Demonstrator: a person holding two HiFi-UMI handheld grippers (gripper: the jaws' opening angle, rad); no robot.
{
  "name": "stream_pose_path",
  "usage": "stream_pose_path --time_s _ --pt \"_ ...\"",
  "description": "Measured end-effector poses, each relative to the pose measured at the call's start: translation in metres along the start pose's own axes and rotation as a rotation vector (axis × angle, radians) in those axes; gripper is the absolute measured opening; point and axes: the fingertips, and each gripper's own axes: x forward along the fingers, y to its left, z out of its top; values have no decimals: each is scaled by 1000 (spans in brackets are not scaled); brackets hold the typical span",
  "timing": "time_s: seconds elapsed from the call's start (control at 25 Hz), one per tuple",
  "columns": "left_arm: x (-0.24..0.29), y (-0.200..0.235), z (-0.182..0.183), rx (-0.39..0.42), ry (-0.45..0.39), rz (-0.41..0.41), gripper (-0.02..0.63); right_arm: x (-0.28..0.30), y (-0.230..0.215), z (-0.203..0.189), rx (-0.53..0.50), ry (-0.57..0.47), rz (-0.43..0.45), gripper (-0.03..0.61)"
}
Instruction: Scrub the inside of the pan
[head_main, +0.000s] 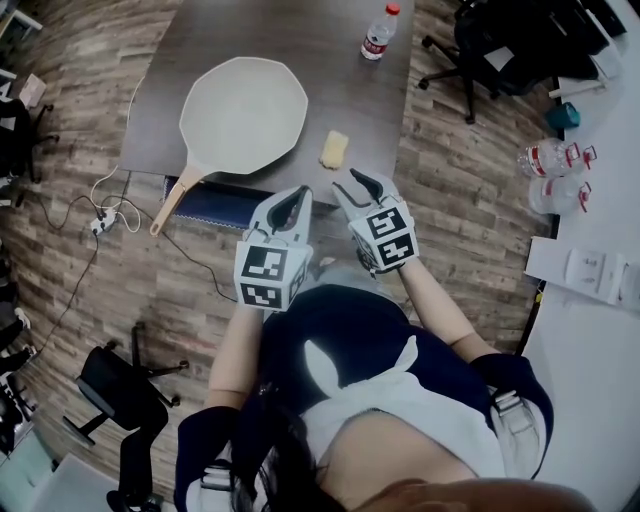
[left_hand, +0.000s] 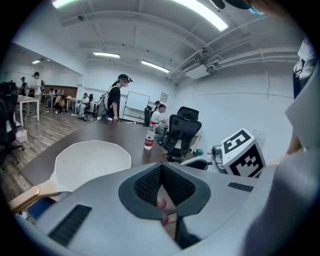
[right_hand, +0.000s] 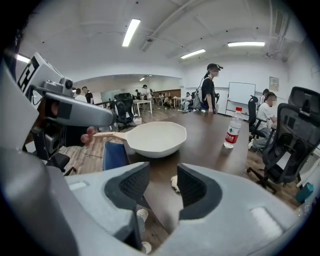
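pan: wide, shallow, off-white pan (head_main: 243, 113) with a pale wooden handle (head_main: 172, 200), lying open side up on the dark brown table (head_main: 300, 30); the handle sticks out past the table's near edge, toward the person.
sponge: small pale yellow sponge (head_main: 334, 149) on the table just right of the pan, not touching it.
bottle: clear plastic water bottle with a red cap and red label (head_main: 377, 32), upright, far side of the table, well apart from the pan.
left gripper: grey hand-held left gripper (head_main: 293, 200), jaws closed pad to pad with nothing between them; held short of the table's near edge, pointing toward the pan.
right gripper: grey hand-held right gripper (head_main: 360, 185), jaws standing wide apart and empty; its own view shows the sponge through the gap, farther off on the table. it is held beside the left gripper, near the table edge, clear of the pan.
blue panel: dark blue flat panel (head_main: 215, 203) at the table's near edge, below the pan handle; cannot tell what it is.
floor: wood-plank floor (head_main: 460, 200) around the table.
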Motion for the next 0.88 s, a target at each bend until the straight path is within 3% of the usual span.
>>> stream_pose_path --time_s 0.64,0.88 --pt "14 68 -9 -16 78 -1 5 116 -34 -57 -183 305 -49 181" --pt "11 97 -7 -9 82 3 5 137 -55 -55 8 313 -106 181"
